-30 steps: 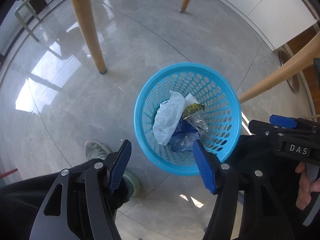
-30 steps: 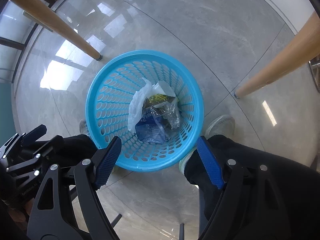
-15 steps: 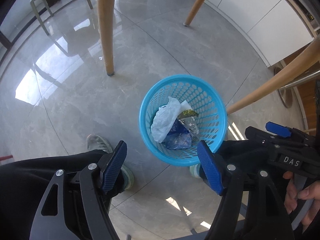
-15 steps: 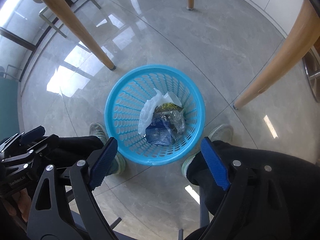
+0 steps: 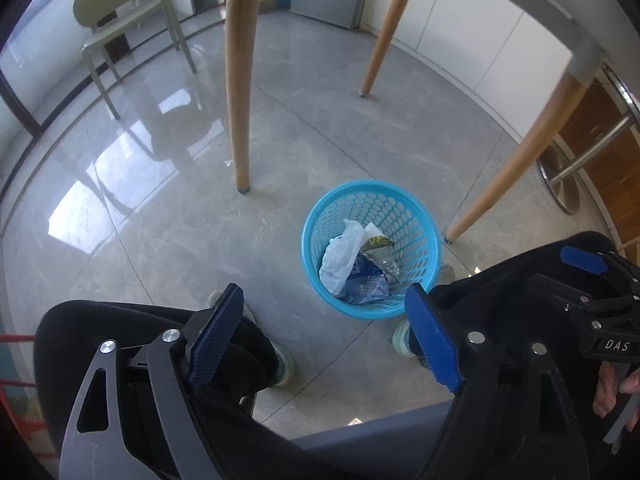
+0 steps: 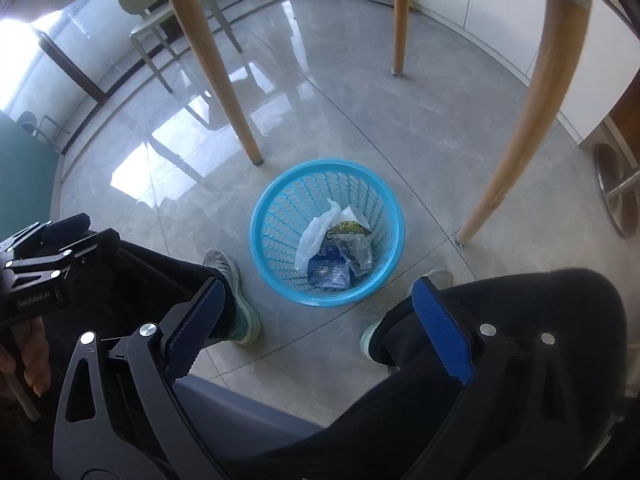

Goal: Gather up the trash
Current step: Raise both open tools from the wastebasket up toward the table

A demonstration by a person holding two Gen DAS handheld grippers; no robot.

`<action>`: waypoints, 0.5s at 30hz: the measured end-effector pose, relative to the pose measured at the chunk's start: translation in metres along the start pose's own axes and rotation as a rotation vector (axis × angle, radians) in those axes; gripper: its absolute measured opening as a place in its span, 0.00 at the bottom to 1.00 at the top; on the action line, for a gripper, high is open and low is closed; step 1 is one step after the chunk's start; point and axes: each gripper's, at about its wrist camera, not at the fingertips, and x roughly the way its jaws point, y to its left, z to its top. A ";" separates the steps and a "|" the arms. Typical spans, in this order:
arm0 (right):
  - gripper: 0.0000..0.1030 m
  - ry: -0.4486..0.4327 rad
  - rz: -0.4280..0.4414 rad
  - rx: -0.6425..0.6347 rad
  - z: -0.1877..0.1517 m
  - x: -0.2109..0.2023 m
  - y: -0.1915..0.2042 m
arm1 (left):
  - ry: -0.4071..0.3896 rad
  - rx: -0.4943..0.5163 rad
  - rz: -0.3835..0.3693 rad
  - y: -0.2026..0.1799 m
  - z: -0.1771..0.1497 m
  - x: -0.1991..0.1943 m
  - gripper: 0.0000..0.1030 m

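Observation:
A blue perforated plastic basket (image 5: 416,216) stands on the grey tiled floor between the person's feet; it also shows in the right wrist view (image 6: 276,220). Inside lie a white plastic bag (image 5: 340,250), a blue wrapper (image 5: 366,286) and a crumpled clear and green packet (image 5: 380,246). My left gripper (image 5: 324,336) is open and empty, held high above the basket and nearer to me. My right gripper (image 6: 320,324) is open and empty, also well above the basket. The right gripper shows in the left wrist view (image 5: 600,304).
Wooden table legs (image 5: 238,80) stand around the basket, one to its right (image 5: 516,164). A pale green chair (image 5: 120,12) is at the back left. White cabinets line the back right. The person's dark-trousered legs (image 6: 500,312) and a grey seat edge (image 5: 360,432) are below the grippers.
Both grippers have risen up and away from the basket, which now looks smaller and farther. Both stayed open and empty. The trash in the basket has not moved.

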 end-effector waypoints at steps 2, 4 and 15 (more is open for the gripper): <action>0.91 -0.047 0.004 -0.003 -0.006 -0.019 0.002 | -0.031 0.016 0.010 -0.001 -0.003 -0.014 0.85; 0.91 -0.083 0.015 -0.012 -0.011 -0.037 0.005 | -0.058 0.033 0.016 -0.004 -0.004 -0.027 0.87; 0.91 -0.357 0.016 -0.051 -0.009 -0.164 0.021 | -0.255 0.055 -0.013 -0.010 0.012 -0.108 0.91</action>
